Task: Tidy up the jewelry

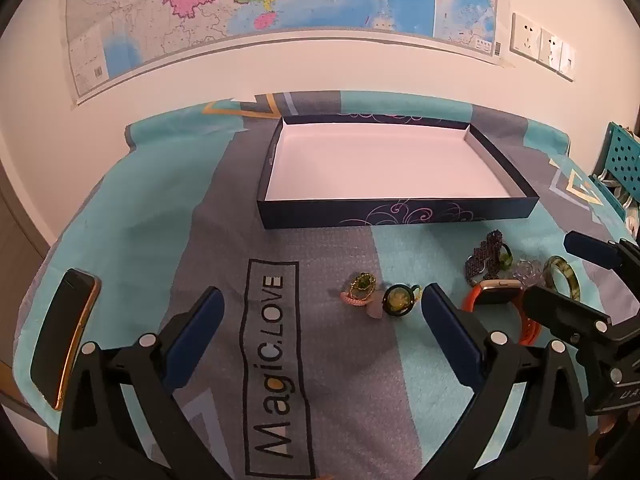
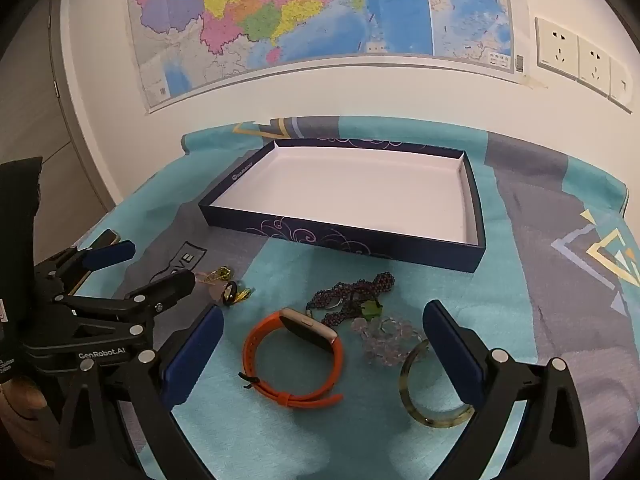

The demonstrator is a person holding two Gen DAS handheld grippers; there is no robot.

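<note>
A shallow dark-blue box (image 1: 396,212) (image 2: 340,244) with a white inside lies empty at the back of the cloth. In front of it lie a green-stone ring on pink cord (image 1: 362,286), a round yellow-green pendant (image 1: 398,299) (image 2: 231,292), an orange smartwatch (image 2: 294,356) (image 1: 500,292), a dark beaded necklace (image 2: 356,290) (image 1: 486,256), a clear bead bracelet (image 2: 386,338) and a mottled green bangle (image 2: 428,392) (image 1: 562,276). My left gripper (image 1: 322,306) is open above the cloth, short of the ring and pendant. My right gripper (image 2: 324,324) is open, with the watch and bracelets lying between its fingers, untouched.
A phone (image 1: 64,336) lies at the cloth's left edge. The patterned teal and grey cloth (image 1: 160,220) covers the table. A map (image 2: 320,12) and wall sockets (image 2: 580,56) hang on the wall behind. A teal perforated rack (image 1: 620,160) stands at far right.
</note>
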